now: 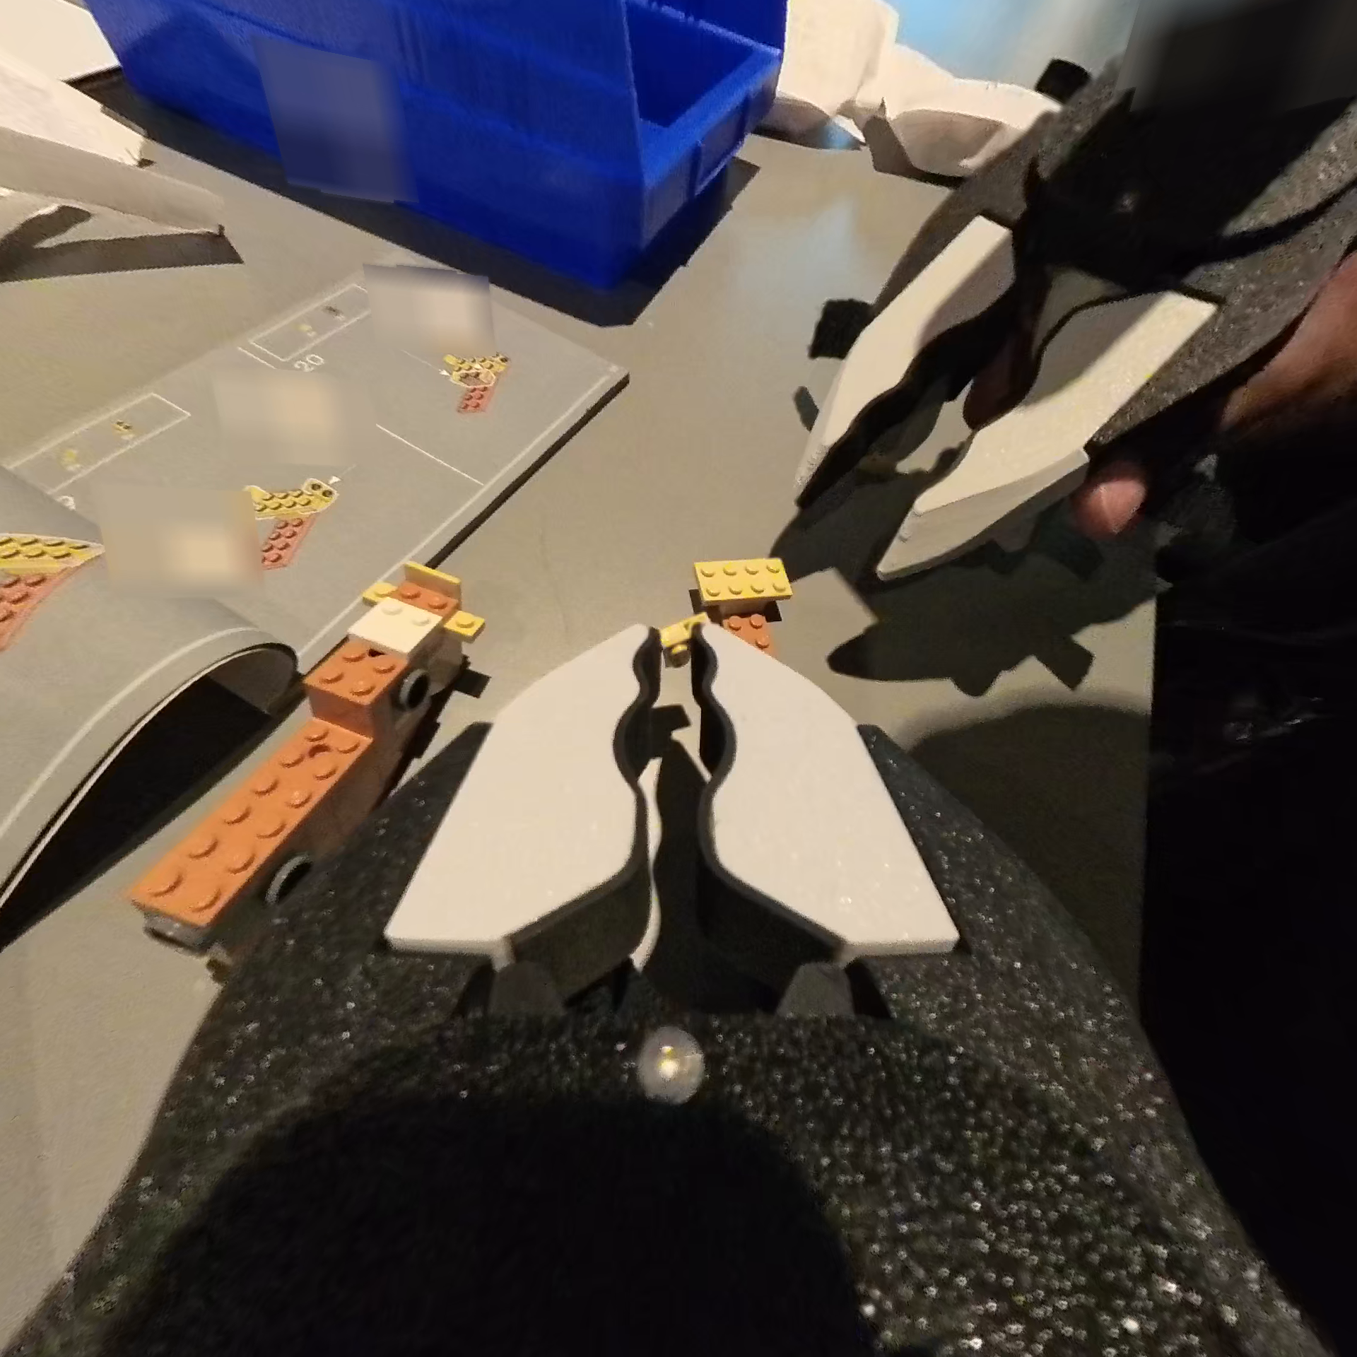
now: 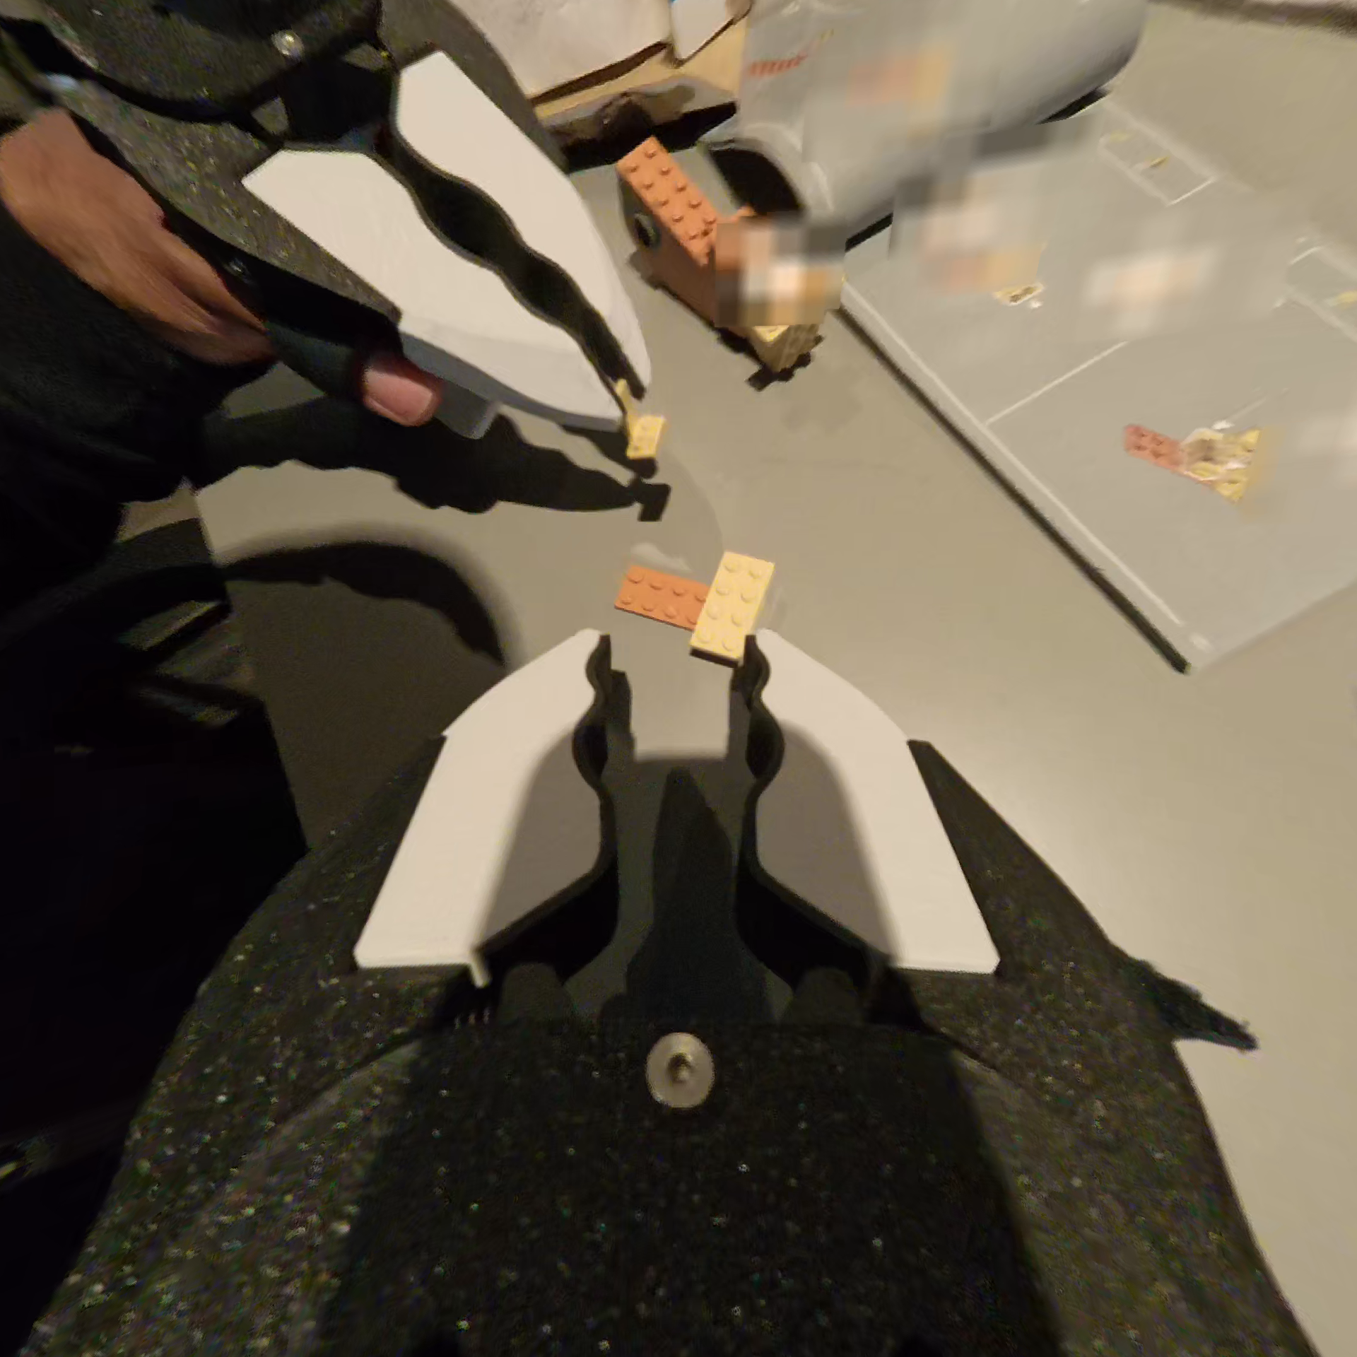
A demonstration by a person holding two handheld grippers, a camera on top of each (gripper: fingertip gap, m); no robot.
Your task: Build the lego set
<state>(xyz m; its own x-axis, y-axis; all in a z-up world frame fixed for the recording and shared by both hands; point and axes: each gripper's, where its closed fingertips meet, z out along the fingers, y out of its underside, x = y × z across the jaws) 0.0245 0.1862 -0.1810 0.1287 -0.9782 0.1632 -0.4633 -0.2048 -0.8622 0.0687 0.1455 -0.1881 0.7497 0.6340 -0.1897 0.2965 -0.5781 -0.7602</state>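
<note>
Nearest, grey desk (image 1: 734,308): left gripper (image 1: 674,637) fingers pinch a small yellow piece (image 1: 677,636); right gripper (image 2: 679,650) fingers spread, empty, beside a yellow plate (image 2: 734,606) stacked across a brown plate (image 2: 657,593). Farther: brown brick model (image 1: 308,764), open instruction booklet (image 1: 411,440), blue bin (image 1: 514,110).

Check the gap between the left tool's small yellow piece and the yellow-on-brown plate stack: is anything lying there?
Nothing. In the right wrist view only bare grey table and shadow separate the small yellow piece from the plate stack.
</note>
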